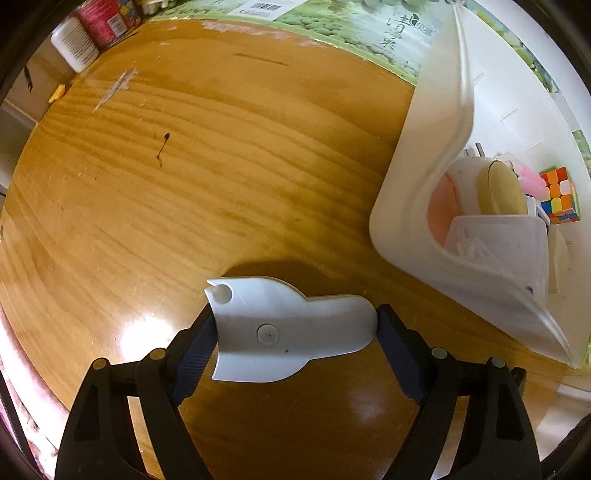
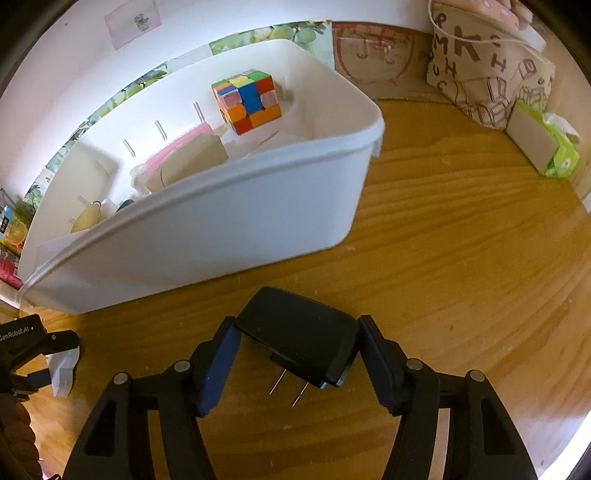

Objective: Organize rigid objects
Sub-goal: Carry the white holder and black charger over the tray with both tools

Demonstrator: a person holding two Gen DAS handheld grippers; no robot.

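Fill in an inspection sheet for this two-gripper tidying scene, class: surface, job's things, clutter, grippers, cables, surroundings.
Surface: wooden table, scratched, with a dark mark.
Job's things: white bin holds a puzzle cube, a pink item and a tan block; white plastic piece and black plug adapter are outside it.
Clutter: tissue pack and patterned bag at the table's back; cans in a corner.
Grippers: left gripper shut on the white plastic piece; right gripper shut on the black plug adapter.
Cables: nothing seen.
Surroundings: wall with a green printed panel.
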